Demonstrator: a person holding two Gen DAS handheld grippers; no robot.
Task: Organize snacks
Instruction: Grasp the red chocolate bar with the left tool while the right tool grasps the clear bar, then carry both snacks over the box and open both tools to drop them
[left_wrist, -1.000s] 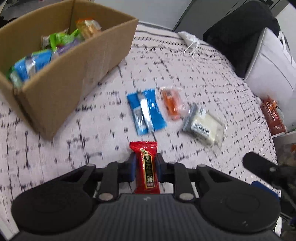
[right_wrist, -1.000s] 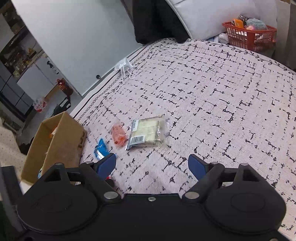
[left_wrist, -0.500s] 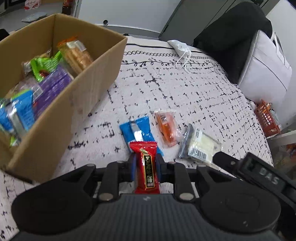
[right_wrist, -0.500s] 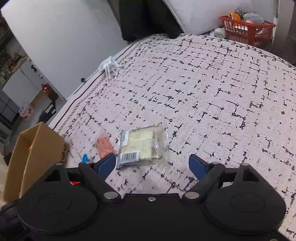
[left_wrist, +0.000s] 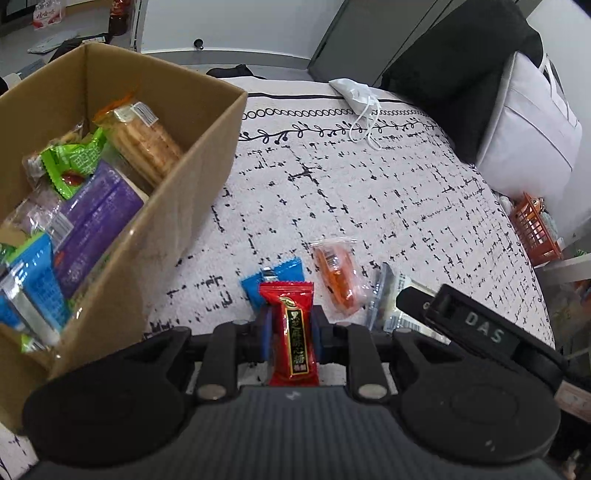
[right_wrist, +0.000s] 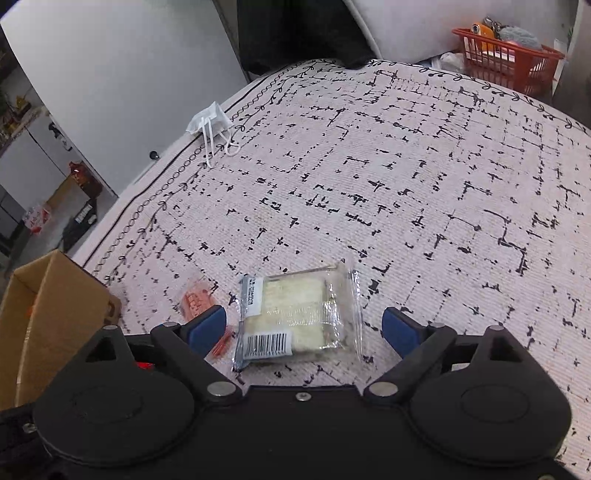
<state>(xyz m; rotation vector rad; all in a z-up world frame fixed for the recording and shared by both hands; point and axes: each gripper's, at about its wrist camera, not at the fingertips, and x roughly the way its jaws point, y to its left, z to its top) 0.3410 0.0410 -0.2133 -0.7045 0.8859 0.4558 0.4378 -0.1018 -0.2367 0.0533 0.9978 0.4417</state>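
Pinching a red snack packet (left_wrist: 290, 328) for boxing, the left tool (left_wrist: 290, 332) nears the cardboard box (left_wrist: 177, 206), while the right tool (right_wrist: 303, 328), jaws just widening, straddles the clear-wrapped snack (right_wrist: 299, 317).

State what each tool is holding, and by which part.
The left tool pinches the red candy packet across its middle, sides between the pads. The right tool, just opening wider, holds nothing; the clear cracker pack lies untouched between its fingers.

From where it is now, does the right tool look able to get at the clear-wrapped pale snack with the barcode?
Probably yes. The right tool is open, its jaws just widening, and the clear-wrapped snack lies flat between its fingers with nothing on top; the orange packet lies apart on its left.
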